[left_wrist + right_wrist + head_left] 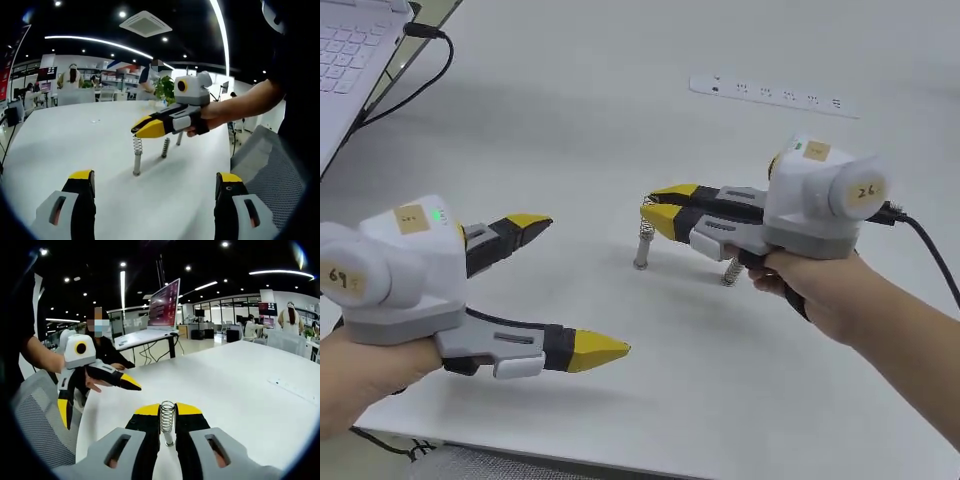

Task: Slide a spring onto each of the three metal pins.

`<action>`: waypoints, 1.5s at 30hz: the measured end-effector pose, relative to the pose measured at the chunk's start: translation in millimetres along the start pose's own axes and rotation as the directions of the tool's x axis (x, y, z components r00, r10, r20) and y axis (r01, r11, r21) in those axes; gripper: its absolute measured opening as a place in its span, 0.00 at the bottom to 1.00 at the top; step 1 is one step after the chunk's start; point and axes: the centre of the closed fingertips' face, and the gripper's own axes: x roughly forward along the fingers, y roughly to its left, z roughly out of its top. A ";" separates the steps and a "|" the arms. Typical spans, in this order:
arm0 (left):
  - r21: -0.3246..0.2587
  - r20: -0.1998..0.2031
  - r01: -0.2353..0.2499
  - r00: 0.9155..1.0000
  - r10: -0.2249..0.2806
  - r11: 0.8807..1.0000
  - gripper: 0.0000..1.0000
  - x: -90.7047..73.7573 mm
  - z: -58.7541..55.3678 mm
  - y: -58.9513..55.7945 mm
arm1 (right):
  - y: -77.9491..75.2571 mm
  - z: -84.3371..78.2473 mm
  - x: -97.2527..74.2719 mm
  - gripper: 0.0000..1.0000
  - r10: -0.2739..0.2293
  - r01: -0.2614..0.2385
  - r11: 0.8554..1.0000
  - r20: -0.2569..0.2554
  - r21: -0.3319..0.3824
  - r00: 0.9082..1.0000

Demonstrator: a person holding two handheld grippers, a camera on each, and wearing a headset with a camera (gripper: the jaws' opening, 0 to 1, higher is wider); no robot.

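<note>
My right gripper (651, 203) is shut on a steel spring (645, 234), whose coils sit over an upright metal pin (641, 258) on the white table. In the right gripper view the spring (167, 418) stands between the yellow tips of the right gripper (167, 410), with the pin (170, 440) below. A second pin (730, 271) with coils on it stands under the gripper body. In the left gripper view the three pins stand in a row: first (136, 164), second (165, 148), third (179, 139). My left gripper (574, 286) hovers open and holds nothing, well short of the pins (155, 176).
A white power strip (775, 95) lies at the far side of the table. A laptop (350, 50) and its black cable (420, 85) are at the far left. The table's front edge (620, 462) runs just below my left hand. People and desks fill the background.
</note>
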 end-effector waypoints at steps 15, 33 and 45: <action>0.002 -0.004 0.005 1.000 -0.005 1.000 0.98 1.8 -1.0 -0.2 | -1.5 -9.7 0.2 0.08 -0.008 0.008 1.000 -0.002 0.026 1.000; 0.010 -0.009 0.004 1.000 -0.004 1.000 0.98 4.0 -1.1 -0.6 | 1.9 -19.9 3.2 0.08 0.019 -0.022 0.998 -0.053 -0.060 0.998; 0.015 -0.016 -0.001 1.000 0.002 1.000 0.98 2.1 -2.3 0.1 | -1.9 -25.5 1.5 0.08 0.007 -0.010 0.999 -0.055 -0.049 0.998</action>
